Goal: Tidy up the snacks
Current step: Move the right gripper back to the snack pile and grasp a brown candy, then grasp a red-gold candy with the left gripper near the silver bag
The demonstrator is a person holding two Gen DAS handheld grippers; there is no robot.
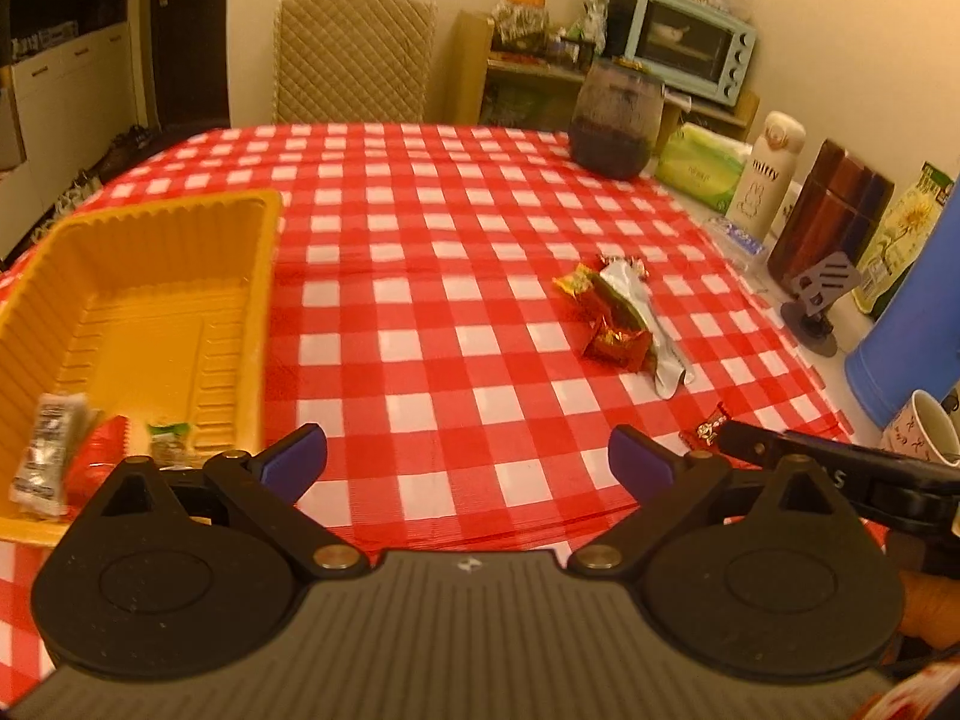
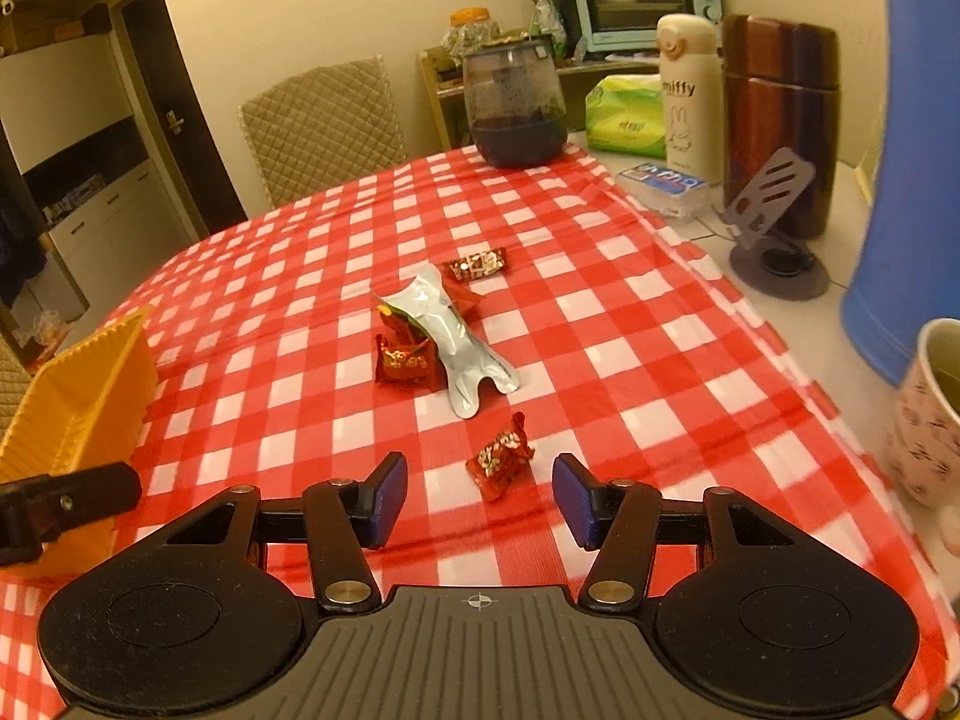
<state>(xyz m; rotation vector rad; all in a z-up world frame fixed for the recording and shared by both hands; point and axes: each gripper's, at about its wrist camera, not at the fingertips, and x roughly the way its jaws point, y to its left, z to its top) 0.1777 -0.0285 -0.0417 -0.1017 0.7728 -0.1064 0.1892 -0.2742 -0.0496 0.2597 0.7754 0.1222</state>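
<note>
A yellow plastic tray [image 1: 252,276] sits at the left on the red checked tablecloth, with a silver packet [image 1: 45,456], a red packet [image 1: 96,462] and a green-white packet [image 1: 171,444] in its near end. My left gripper [image 1: 468,468] is open and empty just right of the tray. My right gripper [image 2: 480,501] is open, its pads on either side of a small red wrapped candy [image 2: 499,456] lying on the cloth. Beyond lies a pile: a silver pouch [image 2: 459,342], a red packet [image 2: 405,363] and a dark red candy [image 2: 477,264]. The tray's corner [image 2: 84,396] shows at the left.
Along the right edge stand a blue barrel [image 2: 900,180], a patterned mug [image 2: 927,414], a grey phone stand [image 2: 774,240], a brown canister [image 2: 780,114], a white Miffy bottle [image 2: 687,96], green tissues [image 2: 624,117] and a dark glass jar [image 2: 516,102]. A padded chair [image 2: 324,126] is behind the table.
</note>
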